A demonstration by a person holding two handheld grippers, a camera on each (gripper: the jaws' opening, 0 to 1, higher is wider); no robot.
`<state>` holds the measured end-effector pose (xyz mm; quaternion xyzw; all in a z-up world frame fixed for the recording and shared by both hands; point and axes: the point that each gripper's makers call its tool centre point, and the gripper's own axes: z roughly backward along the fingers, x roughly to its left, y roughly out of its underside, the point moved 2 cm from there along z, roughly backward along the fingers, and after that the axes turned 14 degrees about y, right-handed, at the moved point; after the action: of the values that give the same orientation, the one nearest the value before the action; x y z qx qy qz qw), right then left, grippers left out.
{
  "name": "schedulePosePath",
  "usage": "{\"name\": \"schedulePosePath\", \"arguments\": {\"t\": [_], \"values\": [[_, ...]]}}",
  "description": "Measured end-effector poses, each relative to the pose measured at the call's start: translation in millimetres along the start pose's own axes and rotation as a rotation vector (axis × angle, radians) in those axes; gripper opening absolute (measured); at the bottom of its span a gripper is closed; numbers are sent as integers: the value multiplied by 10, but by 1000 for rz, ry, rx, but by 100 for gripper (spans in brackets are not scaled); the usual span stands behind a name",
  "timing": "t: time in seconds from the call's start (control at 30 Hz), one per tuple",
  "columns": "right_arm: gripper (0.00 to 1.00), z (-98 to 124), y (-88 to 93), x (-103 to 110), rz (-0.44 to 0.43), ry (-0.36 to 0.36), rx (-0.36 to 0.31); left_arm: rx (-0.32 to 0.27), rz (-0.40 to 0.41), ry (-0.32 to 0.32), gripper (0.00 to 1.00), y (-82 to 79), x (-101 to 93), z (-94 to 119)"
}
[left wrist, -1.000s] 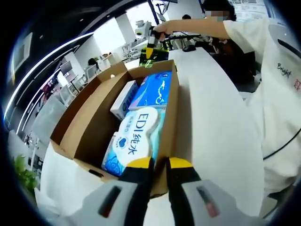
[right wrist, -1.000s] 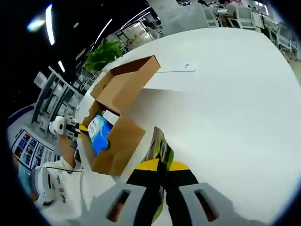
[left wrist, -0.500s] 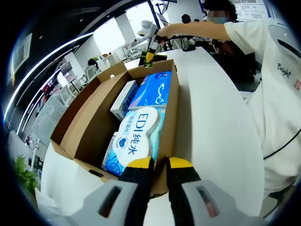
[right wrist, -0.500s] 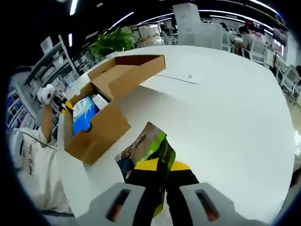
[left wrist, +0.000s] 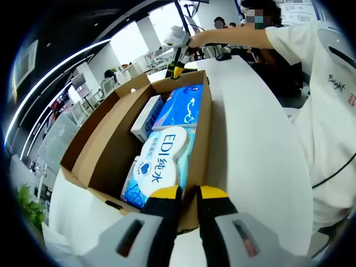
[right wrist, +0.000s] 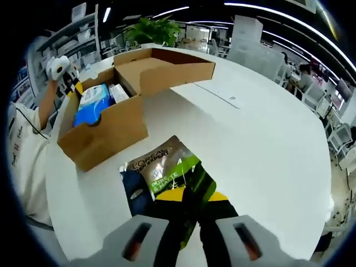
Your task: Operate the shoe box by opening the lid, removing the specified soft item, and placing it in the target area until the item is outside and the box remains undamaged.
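Right hand-held gripper (right wrist: pixel 188 201): jaws pinched on a flat green, brown and dark-blue printed sachet (right wrist: pixel 161 173), which lies over the white table (right wrist: pixel 261 139), out of the box.
Left hand-held gripper (left wrist: pixel 188 194): yellow-tipped jaws nearly together at the near wall of the open brown cardboard shoe box (left wrist: pixel 103 146); whether they pinch the cardboard, I cannot tell.
Box position: near the table's edge by the person in white (left wrist: pixel 325 83).
Box contents: blue-and-white tissue pack printed "EDI" (left wrist: pixel 161 164), a blue packet (left wrist: pixel 181 107), a small white carton (left wrist: pixel 146 117).
Lid (right wrist: pixel 178 69): folded open.
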<state>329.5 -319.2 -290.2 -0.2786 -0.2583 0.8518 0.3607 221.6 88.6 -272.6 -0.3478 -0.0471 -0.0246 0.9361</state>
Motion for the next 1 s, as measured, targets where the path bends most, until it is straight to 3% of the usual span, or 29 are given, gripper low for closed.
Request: {"name": "schedulePosePath", "arguments": {"t": [0.2,0.33,0.73,1.0], "values": [[9,-16,17,23,82,31,-12,-1,0,-1,12,1,-1,1],[11,-27,-1,19,219,64,-36,0,2,0,12,1,-2,0],[23,-9,-83,33,289,106,-80,-1,1,-1,12,1,-3,0],[26,-30,-166,-2,384,168,-118,0,-1,-4,12,-2,-3,-5]]}}
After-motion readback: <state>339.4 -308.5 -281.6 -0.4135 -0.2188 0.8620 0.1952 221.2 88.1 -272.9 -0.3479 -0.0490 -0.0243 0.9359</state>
